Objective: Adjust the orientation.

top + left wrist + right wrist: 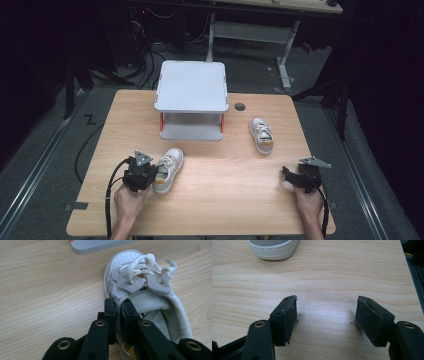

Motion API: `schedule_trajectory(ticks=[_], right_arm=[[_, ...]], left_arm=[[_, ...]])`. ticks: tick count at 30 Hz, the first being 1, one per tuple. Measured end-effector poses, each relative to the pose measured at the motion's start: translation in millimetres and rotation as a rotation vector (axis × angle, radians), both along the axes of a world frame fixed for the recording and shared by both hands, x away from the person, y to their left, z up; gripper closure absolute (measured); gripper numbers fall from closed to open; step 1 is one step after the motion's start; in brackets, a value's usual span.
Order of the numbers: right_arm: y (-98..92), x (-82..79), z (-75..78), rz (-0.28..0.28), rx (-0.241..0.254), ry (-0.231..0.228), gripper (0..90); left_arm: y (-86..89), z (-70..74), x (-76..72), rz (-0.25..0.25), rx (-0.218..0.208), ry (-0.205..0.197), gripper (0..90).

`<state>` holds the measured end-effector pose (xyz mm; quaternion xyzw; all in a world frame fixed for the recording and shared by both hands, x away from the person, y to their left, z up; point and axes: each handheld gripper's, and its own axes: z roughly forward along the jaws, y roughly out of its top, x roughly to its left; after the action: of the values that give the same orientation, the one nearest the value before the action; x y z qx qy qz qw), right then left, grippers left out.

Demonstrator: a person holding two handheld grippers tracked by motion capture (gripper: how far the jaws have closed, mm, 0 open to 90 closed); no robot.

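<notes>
Left tool [150,172] is clamping the side wall of a white sneaker [168,170], jaws pinched nearly together on the collar, one jaw inside the shoe opening, one outside. In the left gripper view the sneaker [140,290] is lying straight ahead of the left tool [119,307], toe pointing away, white laces knotted on top, sole resting flat on the wooden tabletop [45,290]. A yellowish patch is showing at the heel right under the jaws.

Right tool [289,175] is sitting near the right tabletop edge, jaws standing wide apart and gripping nothing. In the right gripper view the right tool [325,315] is hovering over bare wood, with the second sneaker [273,248] well ahead and to its left. In the high view this second sneaker [261,135] is lying well apart from both tools.

A grey two-level stand [192,87] with orange posts is standing beyond the left tool, ahead of the held sneaker.
</notes>
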<state>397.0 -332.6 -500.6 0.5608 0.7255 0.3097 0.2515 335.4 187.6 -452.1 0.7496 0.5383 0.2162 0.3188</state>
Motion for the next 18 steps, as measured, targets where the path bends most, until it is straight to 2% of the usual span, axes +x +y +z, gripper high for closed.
schedule_trajectory(ticks=[8, 9, 12, 18], right_arm=[[0.0, 0.0, 0.0, 0.001, 0.000, 0.000, 33.5], [0.0, 0.0, 0.0, 0.001, 0.000, 0.000, 33.5], [0.0, 0.0, 0.0, 0.001, 0.000, 0.000, 33.5], [0.1, 0.0, 0.0, 0.001, 0.000, 0.000, 33.4]], left_arm=[[-7.9, 6.1, 3.7, -0.018, -0.016, -0.006, 84.9], [-10.1, 7.4, 5.5, -0.017, -0.034, -0.003, 84.9], [-13.9, 9.0, 7.9, -0.025, -0.038, 0.000, 84.9], [-36.4, 13.9, 18.1, -0.064, -0.028, 0.005, 84.8]])
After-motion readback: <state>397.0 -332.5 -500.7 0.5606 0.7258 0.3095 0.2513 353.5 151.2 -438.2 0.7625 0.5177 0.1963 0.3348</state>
